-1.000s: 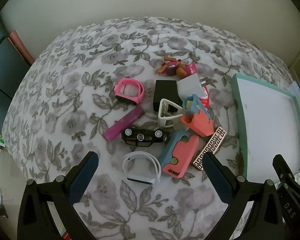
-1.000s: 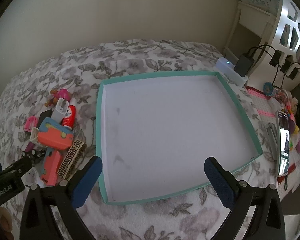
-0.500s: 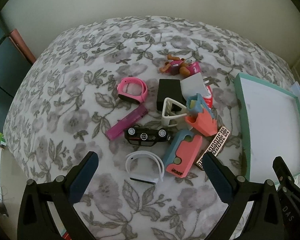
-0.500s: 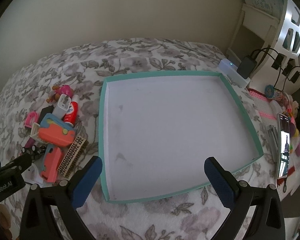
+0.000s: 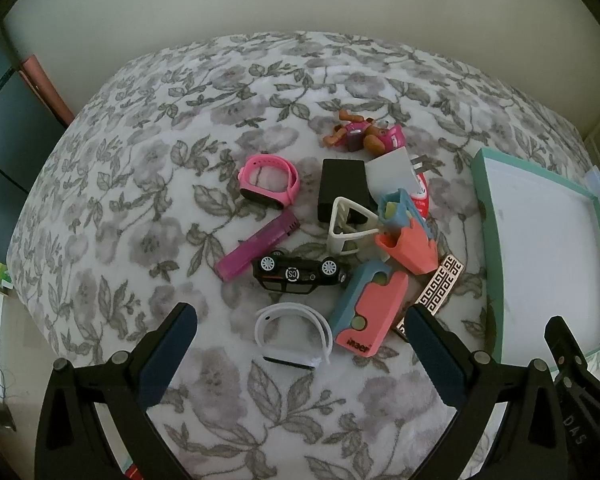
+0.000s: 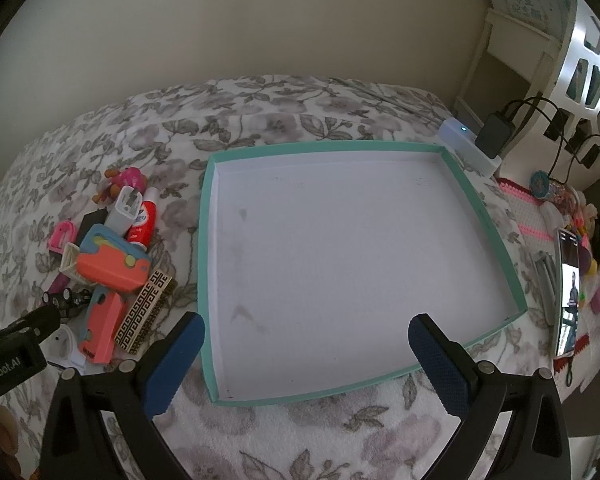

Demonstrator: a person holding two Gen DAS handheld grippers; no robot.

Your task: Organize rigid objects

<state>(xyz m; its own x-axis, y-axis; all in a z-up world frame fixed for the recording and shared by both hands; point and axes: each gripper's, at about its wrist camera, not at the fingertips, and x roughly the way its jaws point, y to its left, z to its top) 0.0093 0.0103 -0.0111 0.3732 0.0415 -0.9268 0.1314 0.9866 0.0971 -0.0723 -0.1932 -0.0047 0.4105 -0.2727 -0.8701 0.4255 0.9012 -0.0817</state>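
The left gripper (image 5: pixel 300 350) is held wide apart and empty above a white wristband (image 5: pixel 292 334) on the floral bedspread (image 5: pixel 140 200). The right gripper (image 6: pixel 303 354), likewise spread and empty, is positioned over the teal-rimmed tray (image 6: pixel 205 240), beside which the clutter is piled, including a black toy car (image 5: pixel 298 274).

This is a bedroom in someone's home: everything rests on a bed spread with a soft floral blanket (image 5: pixel 148 184) in grey leaves and blossoms, pushed up against a plain cream wall (image 6: pixel 260 20). Off to the right stands white furniture (image 6: pixel 580 68) with cut-out panels, chargers and cables (image 6: pixel 496 132) plugged in beside it, and a phone (image 6: pixel 568 292) with its screen lit lies among small bright trinkets on a pink-trimmed mat. The scatter of toys, such as a little black car (image 5: pixel 300 274) and a pink watch band (image 5: pixel 270 180), has a lived-in, child's-room feel.
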